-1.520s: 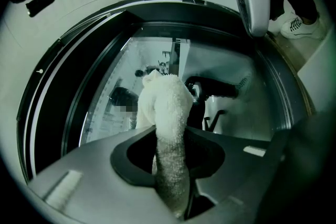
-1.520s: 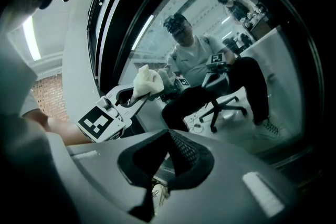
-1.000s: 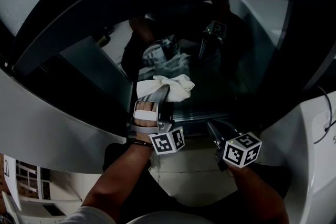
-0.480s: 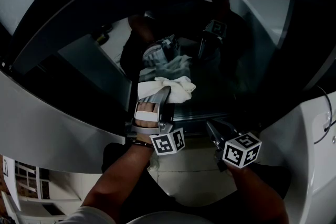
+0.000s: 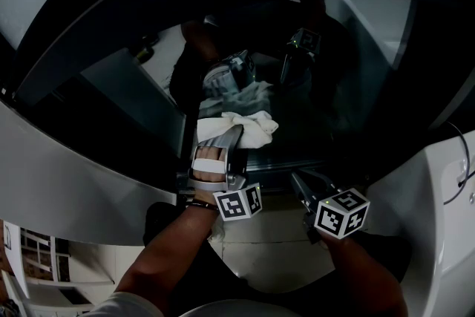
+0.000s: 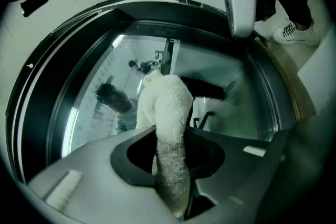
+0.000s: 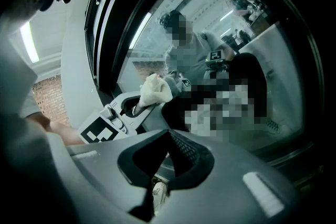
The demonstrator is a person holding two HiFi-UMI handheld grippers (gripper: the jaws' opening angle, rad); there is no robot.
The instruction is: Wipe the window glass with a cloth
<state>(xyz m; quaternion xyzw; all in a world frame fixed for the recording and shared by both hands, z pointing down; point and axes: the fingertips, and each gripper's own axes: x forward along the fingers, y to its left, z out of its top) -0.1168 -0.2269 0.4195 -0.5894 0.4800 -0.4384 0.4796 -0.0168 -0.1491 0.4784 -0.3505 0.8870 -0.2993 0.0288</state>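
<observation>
We're pinching the cloth (image 5: pixel 251 124) in the left gripper (image 5: pixel 227 133), jaws clamped on its lower end so a wad is bunching out past the tips. That wad is what's pressing on the window glass (image 5: pixel 356 78), low on the pane, just above the glass's bottom edge. Gripping it short is giving us a firm pad rather than a floppy rag, likely so pressure is going into the glass and not through bare jaw tips. The left forearm (image 5: pixel 174 249) is reaching up and forward toward the glass, with the gripper pointing into it at a slant. The right gripper (image 5: pixel 300 182) is hanging below the glass's bottom edge, right of the cloth and off the pane, jaws drawn together on nothing. We're judging it's parked clear of the wipe path. Wiping is looking under way.
</observation>
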